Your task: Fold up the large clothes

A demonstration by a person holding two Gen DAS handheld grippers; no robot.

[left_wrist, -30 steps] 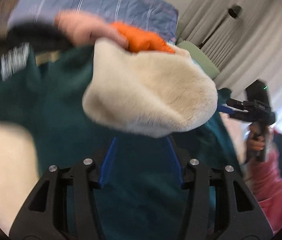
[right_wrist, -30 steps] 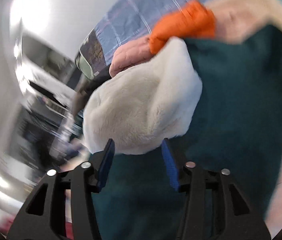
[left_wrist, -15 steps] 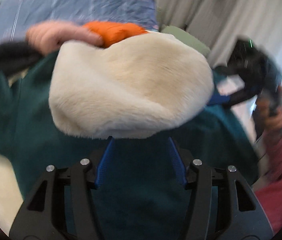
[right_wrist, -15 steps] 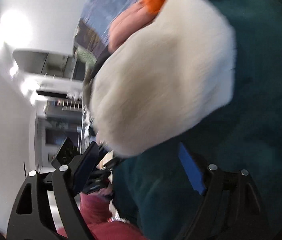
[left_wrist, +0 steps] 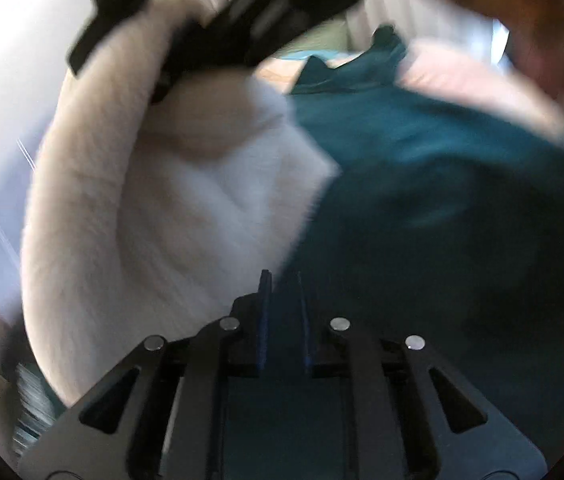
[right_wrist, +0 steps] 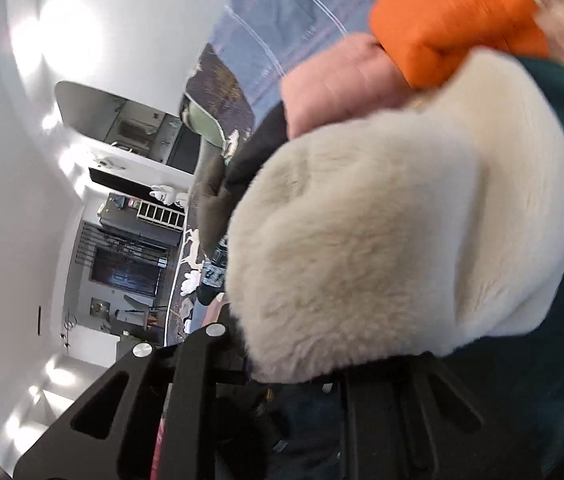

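Observation:
A dark teal garment with a cream fleece lining fills both views. My left gripper has its blue fingers close together, pinched on the teal cloth. The black body of the other gripper crosses the top of the left wrist view, against the fleece. In the right wrist view the fleece bulges over my right gripper and hides its fingertips. The teal cloth lies to the right of it.
Folded orange and pink clothes and a dark grey one lie behind the fleece on a blue striped bedspread. A white wall and dark shelves are at left.
My left gripper has shut on the teal cloth. Both grippers swung hard: the right one now crosses close in front of the left camera, and the fleece now covers the right fingers.

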